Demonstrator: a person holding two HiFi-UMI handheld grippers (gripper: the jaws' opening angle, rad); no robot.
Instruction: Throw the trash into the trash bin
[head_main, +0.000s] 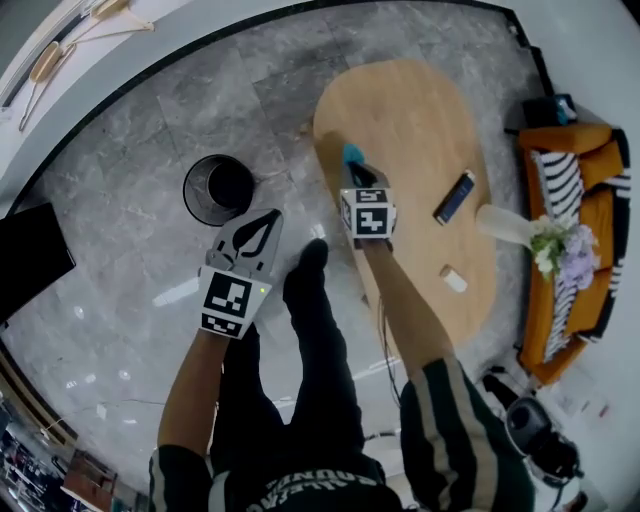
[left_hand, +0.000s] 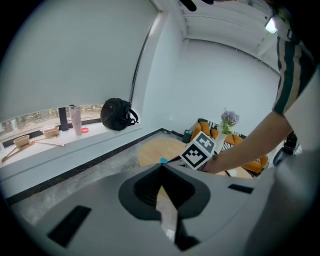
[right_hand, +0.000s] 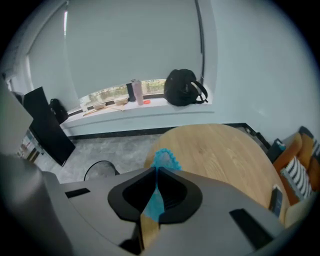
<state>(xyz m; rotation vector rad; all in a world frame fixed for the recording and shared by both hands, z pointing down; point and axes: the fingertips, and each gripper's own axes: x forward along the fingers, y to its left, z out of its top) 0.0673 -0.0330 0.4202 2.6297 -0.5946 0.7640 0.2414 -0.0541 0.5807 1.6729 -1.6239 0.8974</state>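
A blue scrap of trash (head_main: 352, 154) with a scalloped edge sticks out of my right gripper (head_main: 354, 168), which is shut on it above the left edge of the oval wooden table (head_main: 420, 110). In the right gripper view the blue trash (right_hand: 162, 159) shows just past the closed jaws of the right gripper (right_hand: 156, 171). The round black mesh trash bin (head_main: 218, 188) stands on the grey floor left of the table, and the bin (right_hand: 101, 171) also shows in the right gripper view. My left gripper (head_main: 266, 222) is shut and holds nothing, just below and right of the bin; the left gripper (left_hand: 161, 168) points toward the table.
A dark phone-like slab (head_main: 454, 197), a small white piece (head_main: 453, 279) and a vase of flowers (head_main: 545, 243) are on the table. An orange sofa (head_main: 580, 215) stands at the right. A black panel (head_main: 30, 250) leans at the left. A black backpack (right_hand: 183, 87) rests on the window sill.
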